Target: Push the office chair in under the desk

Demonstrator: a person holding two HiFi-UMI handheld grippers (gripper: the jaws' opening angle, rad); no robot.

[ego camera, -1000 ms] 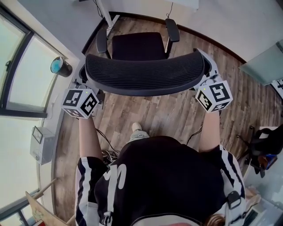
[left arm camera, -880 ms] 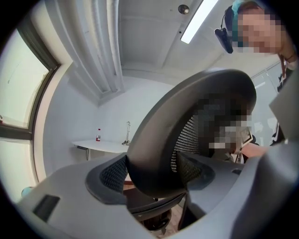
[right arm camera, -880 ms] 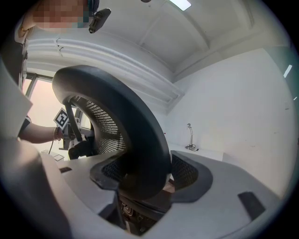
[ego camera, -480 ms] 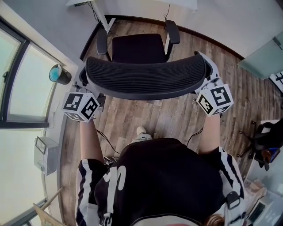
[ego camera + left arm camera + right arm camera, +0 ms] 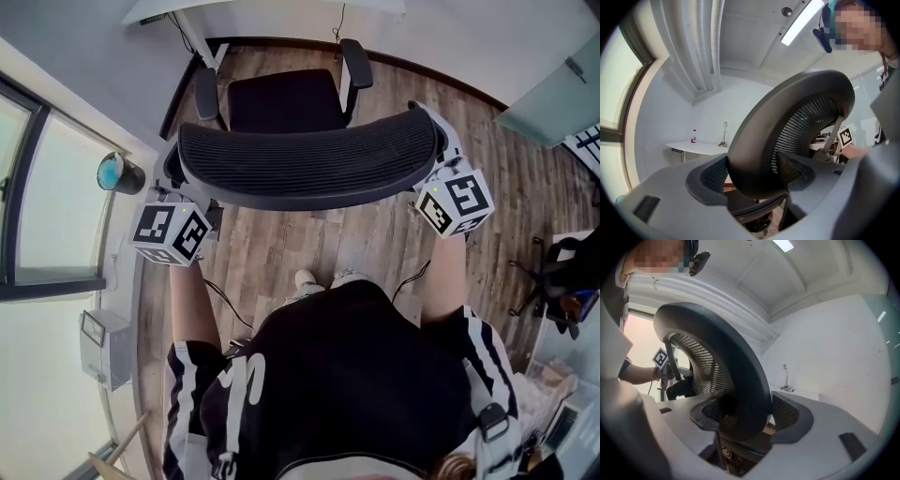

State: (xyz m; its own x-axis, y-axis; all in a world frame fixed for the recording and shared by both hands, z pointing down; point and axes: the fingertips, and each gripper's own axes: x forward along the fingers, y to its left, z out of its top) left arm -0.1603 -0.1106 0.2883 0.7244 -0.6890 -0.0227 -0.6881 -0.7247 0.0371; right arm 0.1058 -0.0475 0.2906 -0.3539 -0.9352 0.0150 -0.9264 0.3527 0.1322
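On backrest (image 5: 309, 159): left tool (image 5: 752, 171), right tool (image 5: 745, 416)

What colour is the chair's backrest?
The backrest is black ribbed mesh, clearest in the head view.

The wood-plank floor (image 5: 309, 244) is carrying the office chair (image 5: 281, 101), which is standing close to the white worktop (image 5: 173, 9). The worktop's leg (image 5: 194, 42) is coming down onto the planks just beside the chair. The person's shoes (image 5: 307, 279) are resting on the boards behind the chair, and a dark cable (image 5: 223, 292) is trailing across the floor near them. A dark canister with a teal top (image 5: 120, 173) is sitting at the floor's left edge. On the worktop, a small bottle (image 5: 693, 137) and a thin metal stand (image 5: 724, 135) are standing upright, near each other.
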